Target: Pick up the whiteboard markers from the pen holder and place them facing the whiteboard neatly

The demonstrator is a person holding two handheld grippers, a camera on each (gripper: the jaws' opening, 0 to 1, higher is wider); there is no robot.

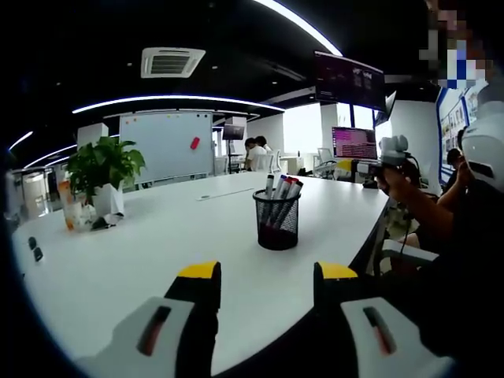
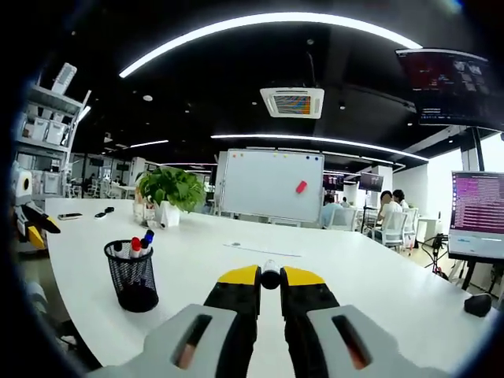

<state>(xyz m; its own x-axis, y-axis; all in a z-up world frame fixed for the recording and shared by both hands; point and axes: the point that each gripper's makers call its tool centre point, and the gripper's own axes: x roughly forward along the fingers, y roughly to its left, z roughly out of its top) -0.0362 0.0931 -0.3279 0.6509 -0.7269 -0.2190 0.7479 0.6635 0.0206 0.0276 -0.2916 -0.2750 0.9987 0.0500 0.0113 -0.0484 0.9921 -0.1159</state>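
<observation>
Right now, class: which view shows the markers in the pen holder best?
The left gripper view: the pen holder sits near centre, markers standing clear above its rim. In the right gripper view the holder sits off to the side; only coloured caps poke out.

Both grippers have black fingers with yellow tips and white housings.

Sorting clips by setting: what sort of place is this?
Likely an open-plan office meeting area: a long white table, a freestanding whiteboard, a monitor, plus people at desks behind.
</observation>
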